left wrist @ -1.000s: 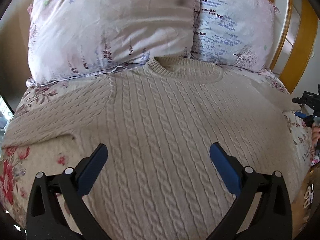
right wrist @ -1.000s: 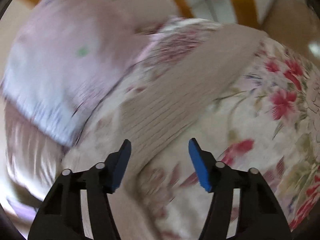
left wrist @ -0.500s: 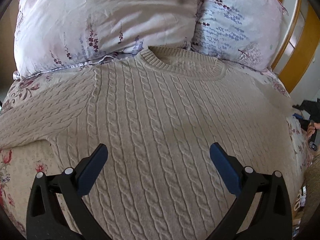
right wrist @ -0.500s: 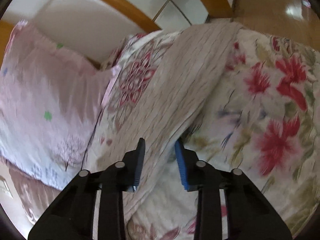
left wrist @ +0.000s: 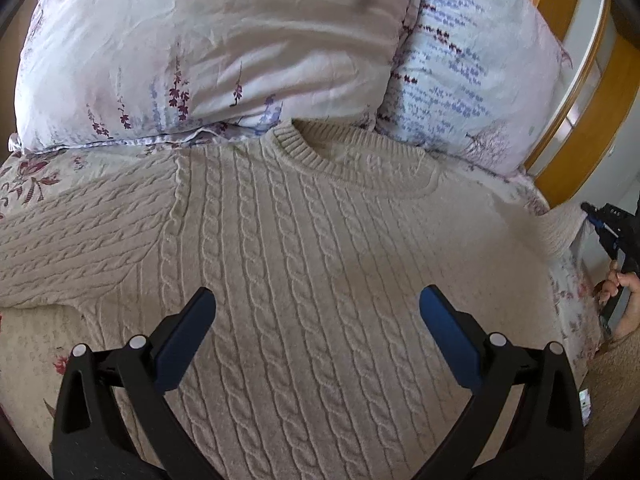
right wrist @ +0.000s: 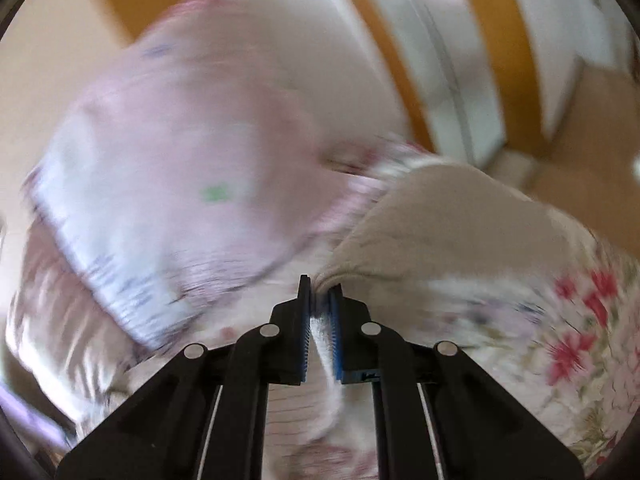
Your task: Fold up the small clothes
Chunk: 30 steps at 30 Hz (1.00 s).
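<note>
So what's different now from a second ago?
The right gripper has just been closing and now pinches the sweater's sleeve, lifting its end off the floral bedspread. The left gripper slid a little across the sweater. It stays open above it, and the pillows haven't moved.

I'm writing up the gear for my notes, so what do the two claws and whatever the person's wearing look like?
Both match: the left claw and right claw have black plastic linkage arms with round silver pins at the joints. Each finger carries a flat blue pad, ribbed on the right claw. Small white digits mark the right claw's side in the left wrist view. A tan knit sleeve covers the right arm.
</note>
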### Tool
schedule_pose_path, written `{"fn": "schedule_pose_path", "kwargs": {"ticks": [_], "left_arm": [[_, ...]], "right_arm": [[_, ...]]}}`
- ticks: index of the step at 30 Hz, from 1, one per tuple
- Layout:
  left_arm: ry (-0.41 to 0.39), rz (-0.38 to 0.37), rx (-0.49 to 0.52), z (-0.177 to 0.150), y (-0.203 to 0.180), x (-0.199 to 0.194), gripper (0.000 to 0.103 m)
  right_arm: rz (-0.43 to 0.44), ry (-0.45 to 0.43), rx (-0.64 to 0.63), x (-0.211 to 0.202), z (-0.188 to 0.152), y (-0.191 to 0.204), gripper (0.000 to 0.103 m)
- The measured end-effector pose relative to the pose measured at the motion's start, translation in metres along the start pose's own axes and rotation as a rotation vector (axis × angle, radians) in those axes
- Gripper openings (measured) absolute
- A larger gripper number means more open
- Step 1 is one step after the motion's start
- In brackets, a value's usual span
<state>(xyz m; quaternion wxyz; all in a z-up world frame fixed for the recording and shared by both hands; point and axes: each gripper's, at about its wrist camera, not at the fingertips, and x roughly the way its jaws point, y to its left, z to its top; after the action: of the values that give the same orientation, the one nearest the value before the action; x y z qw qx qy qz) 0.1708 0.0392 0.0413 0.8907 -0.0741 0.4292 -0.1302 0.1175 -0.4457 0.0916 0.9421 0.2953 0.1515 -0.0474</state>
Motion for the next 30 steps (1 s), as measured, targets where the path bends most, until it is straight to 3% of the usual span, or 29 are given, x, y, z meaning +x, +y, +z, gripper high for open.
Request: {"fn": "schedule_pose_path", "kwargs": {"ticks": [3, 5, 9, 12, 13, 15, 16, 17, 22, 26, 27, 29, 30], "left_arm": [[-0.034, -0.022, -0.029, 0.000, 0.003, -0.002, 0.101], [-0.047, -0.057, -0.056, 0.000, 0.005, -0.003, 0.101], [-0.068, -0.117, -0.101, -0.004, 0.009, -0.003, 0.101], [-0.054, -0.114, -0.090, -0.004, 0.008, -0.002, 0.101], [-0.052, -0.118, -0.090, -0.005, 0.009, -0.003, 0.101], [-0.047, -0.126, -0.097, -0.005, 0.011, -0.004, 0.101], [-0.045, -0.129, -0.101, -0.006, 0.013, -0.003, 0.101], [-0.043, -0.133, -0.108, -0.006, 0.014, -0.003, 0.101], [-0.014, -0.156, -0.167, -0.006, 0.026, 0.002, 0.101], [0.010, -0.170, -0.212, -0.006, 0.036, 0.004, 0.101], [0.015, -0.180, -0.227, -0.007, 0.040, 0.004, 0.101], [0.017, -0.197, -0.250, -0.007, 0.045, 0.004, 0.101], [0.018, -0.204, -0.263, -0.007, 0.048, 0.004, 0.101]], "right_arm": [[0.128, 0.048, -0.067, 0.000, -0.018, 0.043, 0.010], [0.212, 0.141, -0.121, 0.012, -0.048, 0.074, 0.010], [0.222, 0.334, -0.202, 0.043, -0.109, 0.098, 0.009], [0.209, 0.435, -0.155, 0.061, -0.130, 0.091, 0.011], [0.219, 0.449, -0.112, 0.064, -0.130, 0.087, 0.014], [0.257, 0.451, 0.007, 0.061, -0.125, 0.071, 0.031], [0.263, 0.430, 0.071, 0.057, -0.120, 0.061, 0.050], [0.264, 0.405, 0.118, 0.054, -0.116, 0.054, 0.059], [0.181, 0.345, 0.279, 0.058, -0.100, 0.016, 0.058], [0.065, 0.268, 0.303, 0.056, -0.085, 0.007, 0.048], [0.013, 0.238, 0.272, 0.054, -0.080, 0.010, 0.043], [-0.073, 0.198, 0.163, 0.054, -0.075, 0.022, 0.017], [-0.095, 0.160, 0.078, 0.051, -0.072, 0.038, 0.015]]}}
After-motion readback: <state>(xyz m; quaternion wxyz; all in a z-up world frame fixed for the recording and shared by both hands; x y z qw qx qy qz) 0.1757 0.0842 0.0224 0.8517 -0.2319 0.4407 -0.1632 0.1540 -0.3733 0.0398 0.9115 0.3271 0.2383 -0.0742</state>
